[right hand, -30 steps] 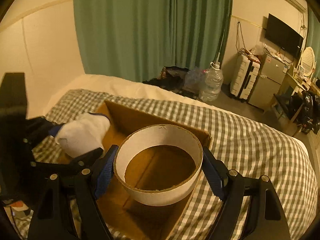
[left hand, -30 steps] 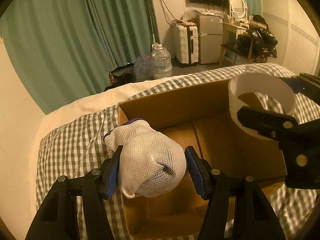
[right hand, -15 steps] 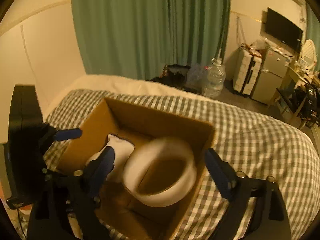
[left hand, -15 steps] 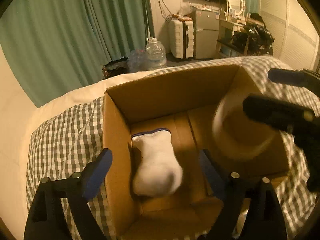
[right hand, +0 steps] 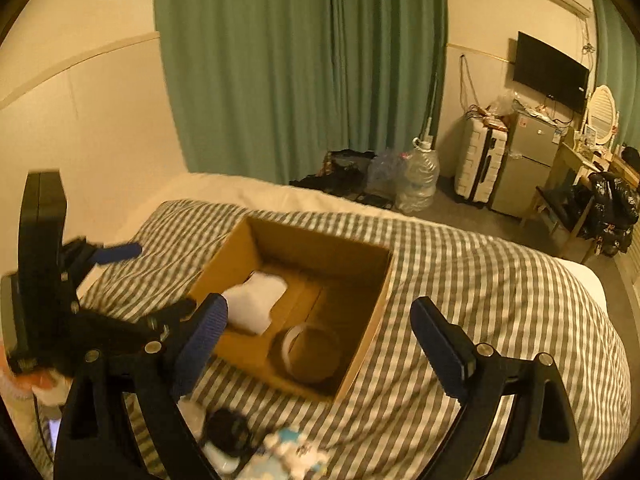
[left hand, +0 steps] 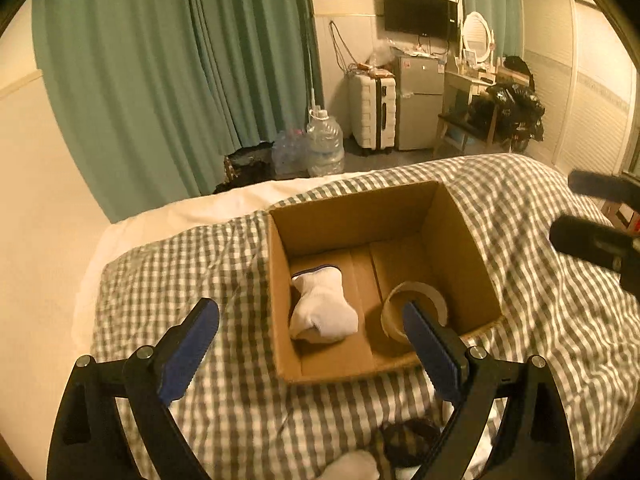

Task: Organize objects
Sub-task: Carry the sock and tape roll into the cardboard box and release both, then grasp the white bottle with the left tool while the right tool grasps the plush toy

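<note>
Above bed (left hand: 240,380), both tongs (left hand: 312,344) agape.

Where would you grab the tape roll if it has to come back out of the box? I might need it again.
Grip the tape roll across its rim wall, one pad inside the hollow core and one outside, coming from straight above. It sits by the near right corner of the cardboard box, tilted against the wall, so a side approach is probably blocked. The white sock lies apart on its left.

Dim amber light (fisheye-bent, dark edges)
</note>
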`<state>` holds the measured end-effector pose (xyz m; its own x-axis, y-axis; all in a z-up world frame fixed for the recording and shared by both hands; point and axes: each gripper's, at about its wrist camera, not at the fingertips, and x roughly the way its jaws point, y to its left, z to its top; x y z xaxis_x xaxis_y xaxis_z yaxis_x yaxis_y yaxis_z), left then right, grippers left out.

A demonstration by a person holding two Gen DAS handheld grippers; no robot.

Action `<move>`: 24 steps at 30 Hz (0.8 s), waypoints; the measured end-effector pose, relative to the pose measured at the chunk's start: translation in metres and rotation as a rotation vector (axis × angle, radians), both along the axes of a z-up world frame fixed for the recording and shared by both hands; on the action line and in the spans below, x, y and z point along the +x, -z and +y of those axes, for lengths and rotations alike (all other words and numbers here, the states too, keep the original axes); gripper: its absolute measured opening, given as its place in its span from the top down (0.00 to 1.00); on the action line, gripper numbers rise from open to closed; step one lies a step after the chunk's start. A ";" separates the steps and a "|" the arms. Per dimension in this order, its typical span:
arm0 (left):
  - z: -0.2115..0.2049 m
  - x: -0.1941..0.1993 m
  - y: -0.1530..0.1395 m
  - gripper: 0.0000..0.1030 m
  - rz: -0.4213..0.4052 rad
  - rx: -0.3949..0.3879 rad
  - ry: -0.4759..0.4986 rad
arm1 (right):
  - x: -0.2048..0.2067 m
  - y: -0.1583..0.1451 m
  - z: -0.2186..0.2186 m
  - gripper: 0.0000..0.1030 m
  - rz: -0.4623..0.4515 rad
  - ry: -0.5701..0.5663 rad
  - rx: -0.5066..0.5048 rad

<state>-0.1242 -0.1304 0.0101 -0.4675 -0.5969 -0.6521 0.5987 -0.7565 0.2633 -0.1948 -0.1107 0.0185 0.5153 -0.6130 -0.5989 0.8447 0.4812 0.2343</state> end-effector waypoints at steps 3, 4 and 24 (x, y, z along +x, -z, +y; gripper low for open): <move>0.020 0.016 -0.016 0.07 0.005 -0.053 -0.001 | -0.005 -0.005 0.019 0.10 0.003 -0.017 0.004; 0.024 0.021 -0.020 0.07 0.009 -0.063 -0.006 | -0.006 -0.008 0.028 0.10 0.008 -0.021 0.003; 0.065 0.101 -0.036 0.07 0.027 0.011 -0.034 | -0.016 -0.027 0.124 0.10 0.138 -0.145 -0.082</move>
